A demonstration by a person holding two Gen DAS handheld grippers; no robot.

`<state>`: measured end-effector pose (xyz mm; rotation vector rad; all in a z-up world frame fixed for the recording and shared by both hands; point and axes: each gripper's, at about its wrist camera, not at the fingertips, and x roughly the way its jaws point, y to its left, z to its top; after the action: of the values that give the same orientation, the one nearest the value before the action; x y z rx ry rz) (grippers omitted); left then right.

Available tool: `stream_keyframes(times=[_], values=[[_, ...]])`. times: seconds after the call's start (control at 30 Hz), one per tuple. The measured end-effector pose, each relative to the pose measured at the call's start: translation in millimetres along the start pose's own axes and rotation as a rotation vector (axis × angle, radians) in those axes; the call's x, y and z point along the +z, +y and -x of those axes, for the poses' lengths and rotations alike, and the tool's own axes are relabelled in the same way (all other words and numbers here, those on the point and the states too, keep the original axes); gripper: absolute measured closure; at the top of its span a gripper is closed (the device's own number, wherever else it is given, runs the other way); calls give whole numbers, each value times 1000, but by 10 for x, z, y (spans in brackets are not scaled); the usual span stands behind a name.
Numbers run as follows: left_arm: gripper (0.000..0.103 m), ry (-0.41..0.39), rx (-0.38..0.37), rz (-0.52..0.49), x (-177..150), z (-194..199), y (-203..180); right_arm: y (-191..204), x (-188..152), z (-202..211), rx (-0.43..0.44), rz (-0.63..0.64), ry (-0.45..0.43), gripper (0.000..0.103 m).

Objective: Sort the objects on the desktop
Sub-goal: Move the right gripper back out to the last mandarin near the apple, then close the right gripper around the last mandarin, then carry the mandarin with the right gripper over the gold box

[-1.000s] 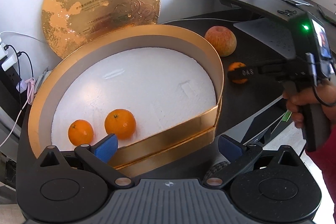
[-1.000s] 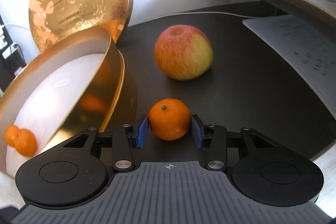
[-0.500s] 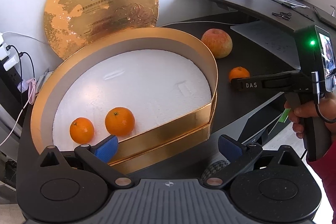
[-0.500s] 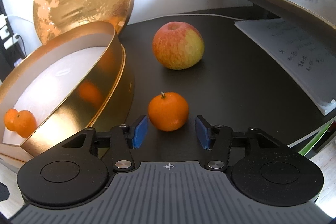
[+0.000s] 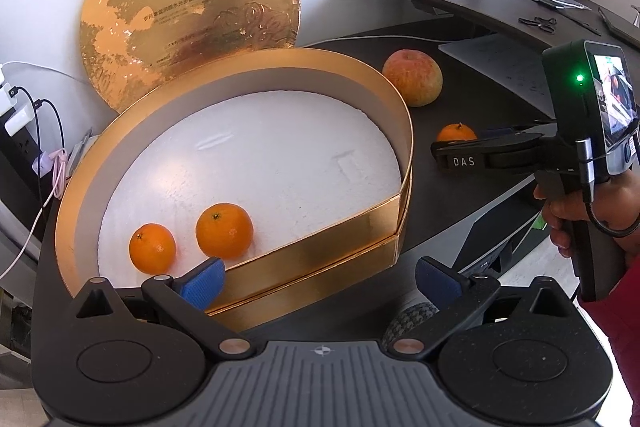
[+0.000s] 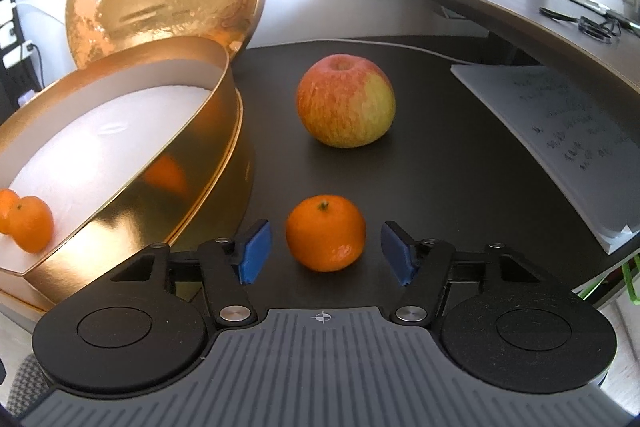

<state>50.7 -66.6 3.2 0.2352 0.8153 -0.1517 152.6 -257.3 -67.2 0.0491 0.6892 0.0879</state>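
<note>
- A dark desk (image 6: 460, 163) is filling the centre of the right wrist view, with a white wall behind it.
- The loose tangerine (image 6: 325, 233) is sitting on the desk at lower centre, stem up; being nearly round, it is showing no long axis.
- The right gripper (image 6: 326, 251) is bracketing it with a clear gap on each side, its jaws having just been opening.
- The step appears to be a regrasp: the next move is calling for closing squarely on the fruit, then lifting it.
- The gold box (image 5: 404, 163) is waiting at left, already holding two tangerines (image 5: 224, 231).
- The apple (image 6: 346, 101) is lying farther back, near the box.
- The left gripper (image 5: 316, 281) is hovering wide and empty over the box's near rim.
</note>
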Motion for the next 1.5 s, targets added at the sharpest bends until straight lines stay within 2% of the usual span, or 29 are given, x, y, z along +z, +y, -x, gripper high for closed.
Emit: stream_keyframes(times=[0.27, 0.5, 0.7, 0.9, 1.1, 1.5], values=[[2, -2, 0, 15, -31, 27, 55, 49, -1, -27, -31, 22, 22, 57], [2, -14, -9, 27, -83, 88, 114, 45, -31, 55, -51, -13, 28, 58], [2, -21, -9, 54, -160, 141, 223, 34, -3, 332, -61, -36, -7, 58], [2, -43, -15, 93, -268, 242, 371, 152, 38, 706, 0, -73, -49, 58], [2, -63, 1, 161, -402, 347, 639, 522, 186, 1018, 55, -21, -126, 58], [2, -63, 87, 345, -741, 456, 1331, 1485, 297, 749, 196, 141, -49, 58]])
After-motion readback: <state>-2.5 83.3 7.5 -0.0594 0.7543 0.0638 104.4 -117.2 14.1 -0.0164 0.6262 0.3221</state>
